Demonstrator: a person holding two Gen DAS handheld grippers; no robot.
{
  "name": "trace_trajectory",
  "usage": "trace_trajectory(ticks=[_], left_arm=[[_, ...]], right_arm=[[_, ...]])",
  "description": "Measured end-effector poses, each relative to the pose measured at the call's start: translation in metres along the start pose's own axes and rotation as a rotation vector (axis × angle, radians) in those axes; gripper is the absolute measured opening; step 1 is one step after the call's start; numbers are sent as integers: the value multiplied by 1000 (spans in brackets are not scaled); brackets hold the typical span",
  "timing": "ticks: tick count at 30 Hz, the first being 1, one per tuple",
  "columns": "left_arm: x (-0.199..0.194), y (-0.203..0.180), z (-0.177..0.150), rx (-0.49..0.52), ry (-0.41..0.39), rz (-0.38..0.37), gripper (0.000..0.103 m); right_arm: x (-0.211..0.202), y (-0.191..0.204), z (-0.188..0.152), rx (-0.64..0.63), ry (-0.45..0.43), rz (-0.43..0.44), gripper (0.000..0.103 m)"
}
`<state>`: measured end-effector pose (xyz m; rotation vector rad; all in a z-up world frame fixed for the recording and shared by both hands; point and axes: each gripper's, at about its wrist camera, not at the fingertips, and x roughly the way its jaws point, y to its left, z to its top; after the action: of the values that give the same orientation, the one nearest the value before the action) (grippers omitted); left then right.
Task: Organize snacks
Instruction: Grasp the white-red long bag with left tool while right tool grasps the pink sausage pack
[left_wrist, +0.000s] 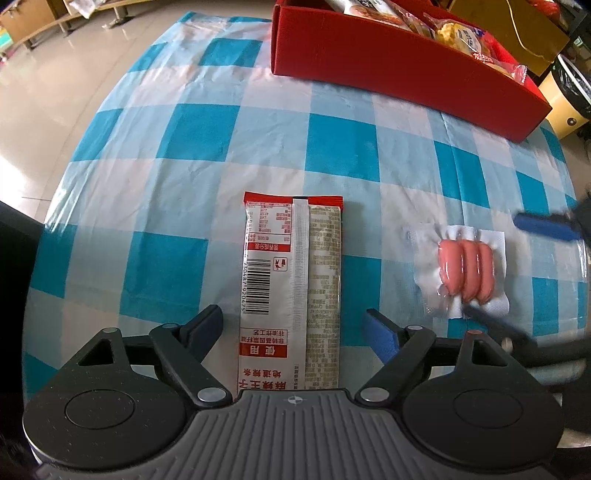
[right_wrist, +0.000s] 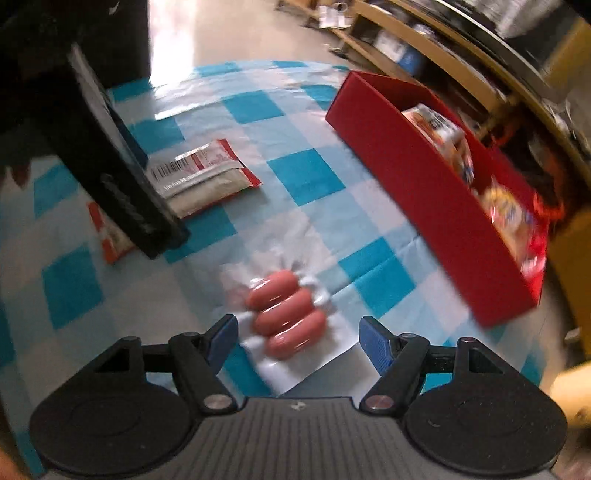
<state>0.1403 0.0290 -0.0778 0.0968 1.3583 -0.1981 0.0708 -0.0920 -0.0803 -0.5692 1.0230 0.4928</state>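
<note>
While my left gripper (left_wrist: 293, 325) points down at the tabletop (left_wrist: 155, 177), its fingers (left_wrist: 207, 325) stand wide apart on either side of the long snack packet (left_wrist: 291, 280), and I see a gap between each pad and the wrapper's edges. That packet lies flat, back side up, showing a barcode, a red-and-white nutrition table and Chinese print; I can read "低用" in a red box and part of the barcode digits, "2304879204". My right gripper (right_wrist: 297, 341) hangs over the vacuum-sealed pack of three pink sausages (right_wrist: 286, 314), fingers (right_wrist: 375, 343) apart and straddling it without pressing it; this view is blurred. Both packs rest on the blue-and-white checked cloth, well apart from the red box (left_wrist: 388, 62) at the far side, which already holds several bagged snacks (left_wrist: 458, 37) whose labels I cannot read.
</note>
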Motion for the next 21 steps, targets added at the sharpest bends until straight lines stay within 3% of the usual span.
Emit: trace_trajectory(ticks=[5,11,14,18,20,21], left_arm=[[1,-1,1,14,9,-7,89],[0,7,2,-1,10,-39,89],[1,5,2,7,9,-30,90],[3,-3,-1,44,3,0,91],[4,-6,-3,69,-9,15,94],[5,-6,-3,76,-16,25,95]], right_arm=[[24,-23,12,6,49,161,74],[28,-36,4,133,65,298,76],[26,-36,-1,212,43,304,78],[26,-18,0,194,38,210,80],[27,-17,-4,265,27,186,91],[28,-15,-7,286,15,189,102]])
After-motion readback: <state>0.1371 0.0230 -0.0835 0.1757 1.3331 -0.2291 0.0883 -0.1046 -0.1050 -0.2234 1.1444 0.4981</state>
